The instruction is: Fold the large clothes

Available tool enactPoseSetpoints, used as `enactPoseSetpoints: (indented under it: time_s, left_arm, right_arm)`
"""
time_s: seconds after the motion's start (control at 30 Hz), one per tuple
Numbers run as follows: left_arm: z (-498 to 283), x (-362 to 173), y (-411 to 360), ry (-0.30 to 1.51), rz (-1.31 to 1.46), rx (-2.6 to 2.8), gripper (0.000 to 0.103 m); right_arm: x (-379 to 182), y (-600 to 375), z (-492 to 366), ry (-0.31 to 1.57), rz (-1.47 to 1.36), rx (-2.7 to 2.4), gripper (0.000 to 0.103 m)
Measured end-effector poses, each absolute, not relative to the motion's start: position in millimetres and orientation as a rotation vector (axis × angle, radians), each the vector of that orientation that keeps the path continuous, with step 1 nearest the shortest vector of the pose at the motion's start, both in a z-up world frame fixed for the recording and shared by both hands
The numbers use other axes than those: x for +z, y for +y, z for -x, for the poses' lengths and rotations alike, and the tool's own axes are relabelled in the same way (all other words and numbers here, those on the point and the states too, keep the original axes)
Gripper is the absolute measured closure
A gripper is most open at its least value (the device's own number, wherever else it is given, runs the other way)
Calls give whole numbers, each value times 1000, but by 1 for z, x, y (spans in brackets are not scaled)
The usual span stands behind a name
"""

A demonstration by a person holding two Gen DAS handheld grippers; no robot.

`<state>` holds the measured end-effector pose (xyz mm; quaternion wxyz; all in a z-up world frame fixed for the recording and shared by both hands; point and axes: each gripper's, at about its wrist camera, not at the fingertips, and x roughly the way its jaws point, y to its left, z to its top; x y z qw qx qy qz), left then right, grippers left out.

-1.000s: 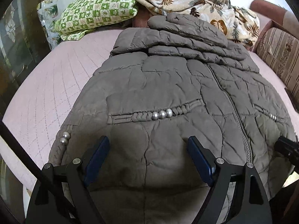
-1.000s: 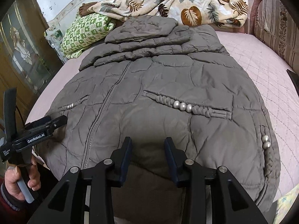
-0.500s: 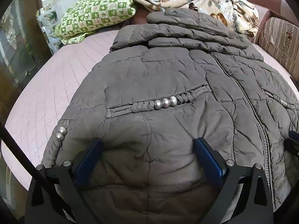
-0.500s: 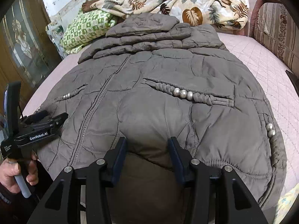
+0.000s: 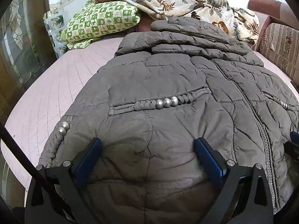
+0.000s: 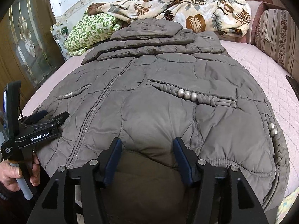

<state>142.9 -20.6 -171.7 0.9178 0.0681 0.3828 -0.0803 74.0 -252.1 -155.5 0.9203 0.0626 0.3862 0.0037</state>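
Observation:
A grey-brown quilted coat lies front up on the pink bed, its sleeves folded across the chest and its hem toward me. My left gripper stands wide open over the hem's left part, the fabric bulging between its blue pads without being pinched. In the right wrist view the coat fills the middle. My right gripper is at the hem's right part and its jaws are opening. The hem and dark lining lie between the jaws, and the pads do not press on them. The left gripper shows at the coat's left edge.
A green checked pillow and a floral blanket lie at the bed's far end. A striped sofa cushion borders the right side and a wooden glass-panelled door the left. A hand holds the left gripper's handle.
Both grippers' jaws have spread wider. The right one has let go of the pinched fabric at the hem. The coat lies a little nearer in both views.

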Motion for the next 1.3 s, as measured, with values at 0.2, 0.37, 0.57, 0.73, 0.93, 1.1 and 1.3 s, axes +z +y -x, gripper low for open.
enactPoseSetpoints:
  time_s: [0.2,0.37,0.57,0.73,0.93,1.1,1.3]
  left_arm:
    - [-142,-172,-20,777,-141,-168,3]
    - [-141,-173,-20,769,-141,-166,3]
    - [-140,-174,-20,757,-143,-165,2]
    - [-138,-175,-21,744,-150,-163,2]
    - [-137,-175,-20,732,-155,-165,2]
    - [-135,-175,-20,722,-161,-169,2]
    - [-134,-175,-19,708,-167,-177,2]
  right_arm:
    - [-156,-252,-74,793,-126,10,39]
    - [-155,-249,-75,792,-114,11,37]
    - [-155,-249,-74,792,-114,10,36]
    - [-155,-248,-74,791,-113,10,35]
    - [-155,-248,-74,791,-113,9,35]
    - [-155,-248,-74,791,-112,8,34]
    - [-156,-247,-74,796,-106,14,29]
